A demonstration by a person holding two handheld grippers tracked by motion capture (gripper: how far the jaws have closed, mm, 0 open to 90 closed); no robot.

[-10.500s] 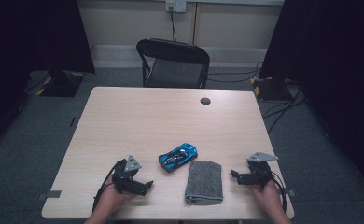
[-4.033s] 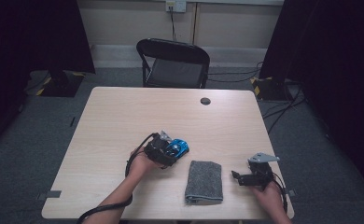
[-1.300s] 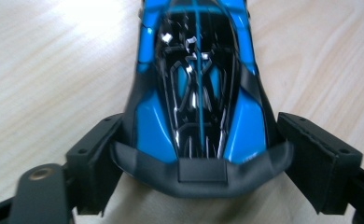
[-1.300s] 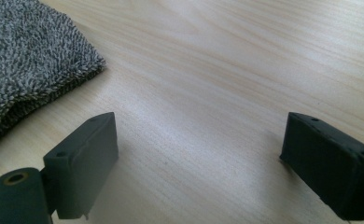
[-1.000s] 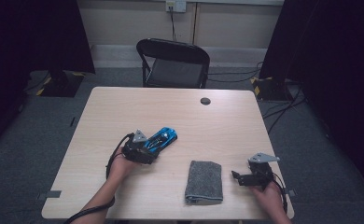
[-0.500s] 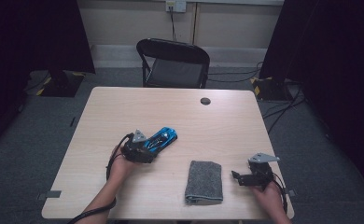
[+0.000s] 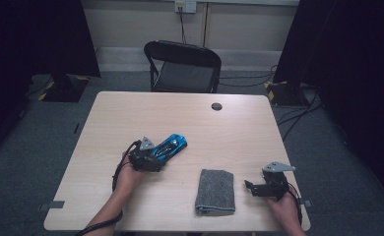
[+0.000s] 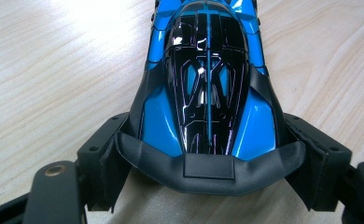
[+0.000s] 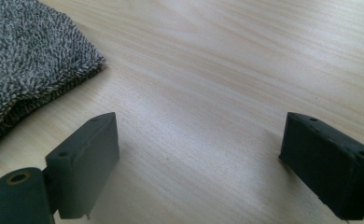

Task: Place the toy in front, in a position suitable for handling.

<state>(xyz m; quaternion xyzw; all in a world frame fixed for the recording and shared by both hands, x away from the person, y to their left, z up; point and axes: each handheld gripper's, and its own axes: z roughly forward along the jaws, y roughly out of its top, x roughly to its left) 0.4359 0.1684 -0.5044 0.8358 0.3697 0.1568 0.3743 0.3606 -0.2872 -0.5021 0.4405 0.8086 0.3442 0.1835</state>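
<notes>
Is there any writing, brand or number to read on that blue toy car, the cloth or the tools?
None can be read: the car bears only blue and black patterns, the cloth is plain grey, and the wall socket is too small to tell.

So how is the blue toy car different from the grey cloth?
The toy car is shiny blue and black plastic; the grey cloth is dull and fuzzy. The car is long and pointed; the cloth is folded into a flat rectangle. The car's rear sits between the left gripper jaws; the cloth lies untouched beside the open right gripper. Both rest on the wooden table.
</notes>
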